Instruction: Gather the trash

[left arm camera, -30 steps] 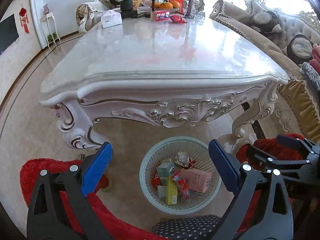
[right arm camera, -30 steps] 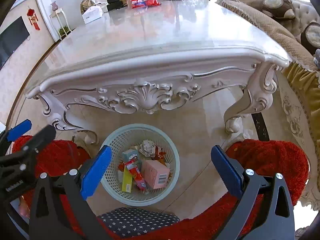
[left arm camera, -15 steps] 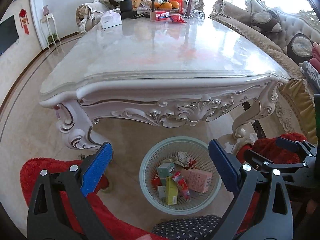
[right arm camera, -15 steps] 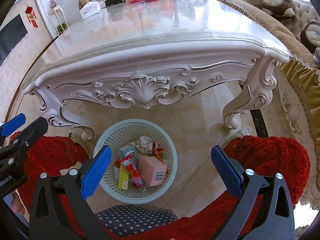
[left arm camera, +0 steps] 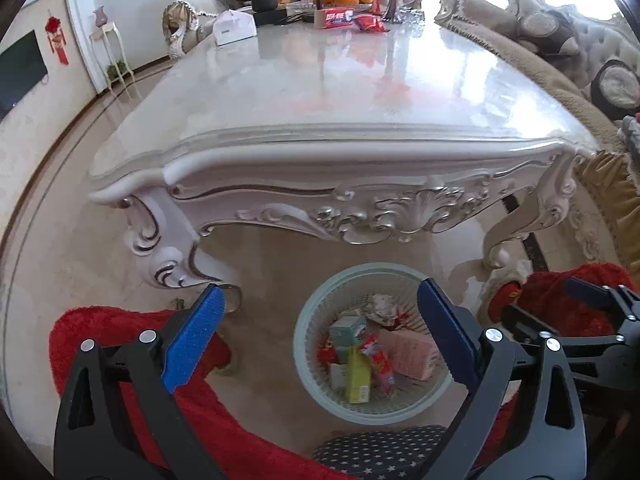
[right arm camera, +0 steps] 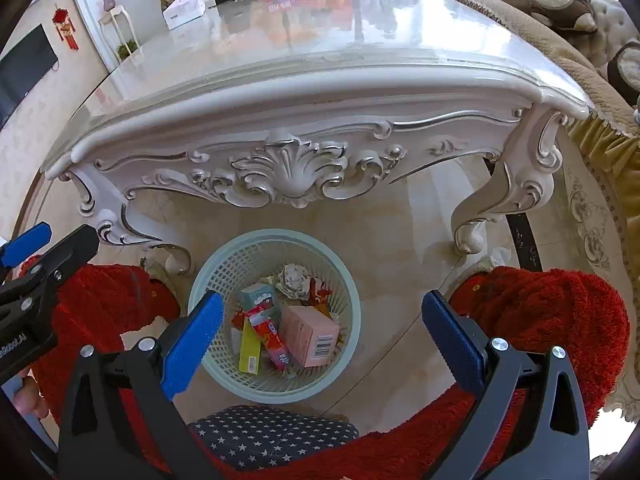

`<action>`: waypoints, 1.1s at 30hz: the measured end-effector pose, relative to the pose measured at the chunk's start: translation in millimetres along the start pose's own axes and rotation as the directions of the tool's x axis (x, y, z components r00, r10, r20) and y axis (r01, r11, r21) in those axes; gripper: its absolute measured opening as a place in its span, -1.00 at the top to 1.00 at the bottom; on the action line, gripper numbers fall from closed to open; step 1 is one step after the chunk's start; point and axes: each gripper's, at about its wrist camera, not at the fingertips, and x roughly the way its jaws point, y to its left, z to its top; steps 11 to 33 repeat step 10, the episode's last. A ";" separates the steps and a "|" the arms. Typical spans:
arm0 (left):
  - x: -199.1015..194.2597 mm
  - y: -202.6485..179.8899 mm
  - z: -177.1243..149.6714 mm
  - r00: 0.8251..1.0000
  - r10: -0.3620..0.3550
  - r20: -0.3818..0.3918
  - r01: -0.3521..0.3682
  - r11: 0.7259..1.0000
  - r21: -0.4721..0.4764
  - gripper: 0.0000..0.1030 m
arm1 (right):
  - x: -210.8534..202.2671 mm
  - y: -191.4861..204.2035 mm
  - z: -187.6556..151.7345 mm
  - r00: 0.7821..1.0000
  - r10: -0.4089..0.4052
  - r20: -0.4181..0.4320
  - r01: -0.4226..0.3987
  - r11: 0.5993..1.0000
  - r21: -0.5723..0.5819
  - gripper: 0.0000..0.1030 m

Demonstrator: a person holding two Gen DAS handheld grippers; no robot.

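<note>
Lying between spread jaws: trash basket (right arm camera: 276, 388).

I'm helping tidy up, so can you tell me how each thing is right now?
Left gripper: open, holding nothing.
Right gripper: open, holding nothing.
Basket: upright on the floor, partly filled with trash.
Pink box: lying tilted in the basket.
Table: near end bare.
</note>
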 end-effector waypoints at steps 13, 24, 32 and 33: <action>-2.2 -2.8 -0.1 0.999 -0.034 0.002 0.034 0.999 0.016 -0.83 | 1.8 -2.0 0.1 1.000 -0.002 -0.006 0.002 1.000 0.016 -0.85; -2.2 -2.8 -0.1 0.999 -0.034 0.002 0.034 0.999 0.016 -0.83 | 1.8 -2.0 0.1 1.000 -0.002 -0.006 0.002 1.000 0.016 -0.85; -2.2 -2.8 -0.1 0.999 -0.034 0.002 0.034 0.999 0.016 -0.83 | 1.8 -2.0 0.1 1.000 -0.002 -0.006 0.002 1.000 0.016 -0.85; -2.2 -2.8 -0.1 0.999 -0.034 0.002 0.034 0.999 0.016 -0.83 | 1.8 -2.0 0.1 1.000 -0.002 -0.006 0.002 1.000 0.016 -0.85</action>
